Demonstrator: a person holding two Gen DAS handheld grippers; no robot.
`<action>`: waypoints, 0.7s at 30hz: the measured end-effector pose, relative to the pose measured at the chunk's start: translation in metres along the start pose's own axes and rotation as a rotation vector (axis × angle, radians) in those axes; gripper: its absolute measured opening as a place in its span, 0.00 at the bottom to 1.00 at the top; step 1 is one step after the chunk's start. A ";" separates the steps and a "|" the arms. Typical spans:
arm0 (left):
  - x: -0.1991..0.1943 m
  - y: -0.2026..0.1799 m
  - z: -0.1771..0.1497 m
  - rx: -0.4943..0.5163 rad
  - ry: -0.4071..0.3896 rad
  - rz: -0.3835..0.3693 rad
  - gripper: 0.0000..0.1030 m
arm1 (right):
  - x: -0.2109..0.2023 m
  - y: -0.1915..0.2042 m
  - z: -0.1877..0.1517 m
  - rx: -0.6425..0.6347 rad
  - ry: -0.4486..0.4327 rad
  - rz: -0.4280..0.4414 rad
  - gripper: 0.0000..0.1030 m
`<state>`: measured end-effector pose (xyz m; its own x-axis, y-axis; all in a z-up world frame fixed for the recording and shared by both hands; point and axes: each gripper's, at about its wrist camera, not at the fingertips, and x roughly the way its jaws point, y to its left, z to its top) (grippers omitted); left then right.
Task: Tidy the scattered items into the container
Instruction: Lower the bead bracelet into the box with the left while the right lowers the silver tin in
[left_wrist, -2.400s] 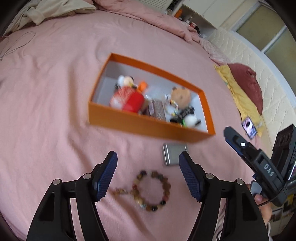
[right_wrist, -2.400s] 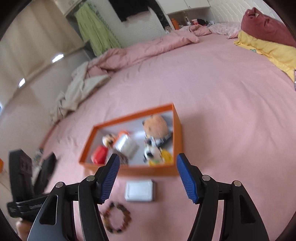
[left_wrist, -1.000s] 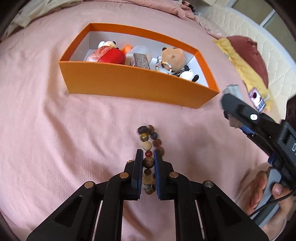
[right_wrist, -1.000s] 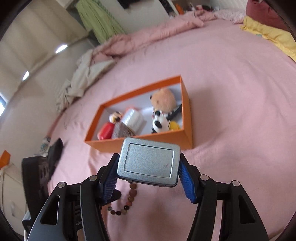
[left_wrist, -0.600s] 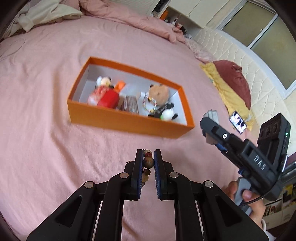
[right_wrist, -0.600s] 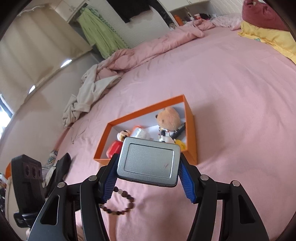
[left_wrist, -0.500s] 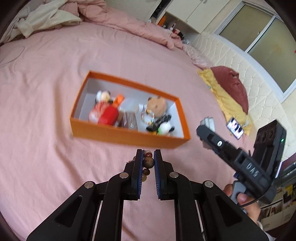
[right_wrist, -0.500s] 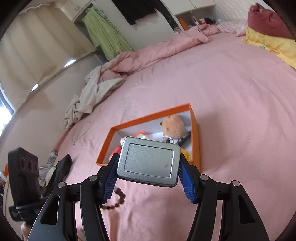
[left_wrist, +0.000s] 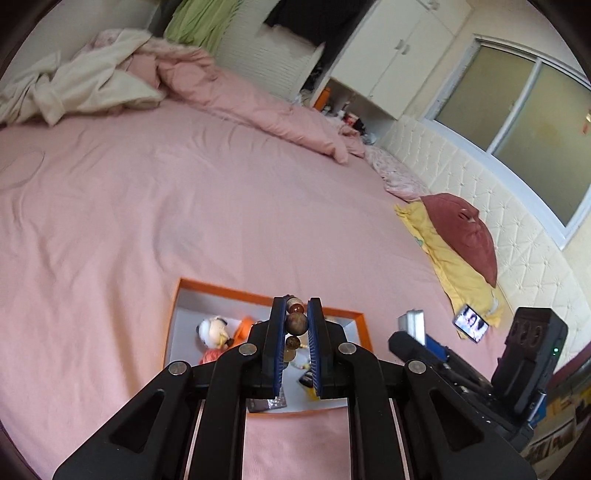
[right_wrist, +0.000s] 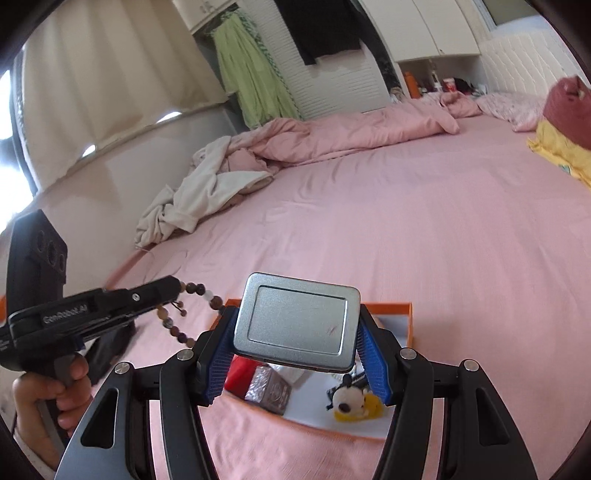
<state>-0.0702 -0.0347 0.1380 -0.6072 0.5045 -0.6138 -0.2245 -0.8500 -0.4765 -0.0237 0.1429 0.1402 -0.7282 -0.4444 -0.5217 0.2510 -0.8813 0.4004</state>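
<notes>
My left gripper (left_wrist: 296, 317) is shut on a bead bracelet (left_wrist: 295, 323), whose brown beads stand between the blue pads. In the right wrist view the bracelet (right_wrist: 177, 325) hangs in a loop from the left gripper (right_wrist: 173, 291). My right gripper (right_wrist: 297, 347) is shut on a flat silver tin (right_wrist: 297, 321), held by its short sides. Both are held above the orange box (left_wrist: 207, 288) on the pink bed, which holds small plush toys, a red item and a brown block. The orange box (right_wrist: 404, 314) is partly hidden behind the tin.
A crumpled pink duvet (left_wrist: 236, 96) and white clothes (left_wrist: 85, 85) lie at the far side of the bed. A dark red pillow (left_wrist: 461, 229), yellow cloth and a phone (left_wrist: 471, 323) lie at the right edge. A hand (right_wrist: 48, 398) grips the left tool's handle.
Both grippers have risen from the bedsheet and moved over the box with the bracelet and the tin; the views have tilted up toward the room.
</notes>
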 end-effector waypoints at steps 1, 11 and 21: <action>0.003 0.003 -0.001 -0.008 0.007 0.005 0.12 | 0.004 -0.001 0.000 -0.002 0.004 -0.001 0.59; 0.017 0.009 -0.001 0.013 0.018 0.060 0.12 | 0.025 -0.010 -0.004 0.065 0.057 0.016 0.59; 0.024 0.008 -0.005 0.031 0.041 0.094 0.12 | 0.032 -0.012 -0.008 0.078 0.081 0.011 0.60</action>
<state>-0.0826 -0.0287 0.1160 -0.5952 0.4271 -0.6807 -0.1915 -0.8980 -0.3961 -0.0449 0.1375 0.1125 -0.6708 -0.4687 -0.5748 0.2064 -0.8624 0.4623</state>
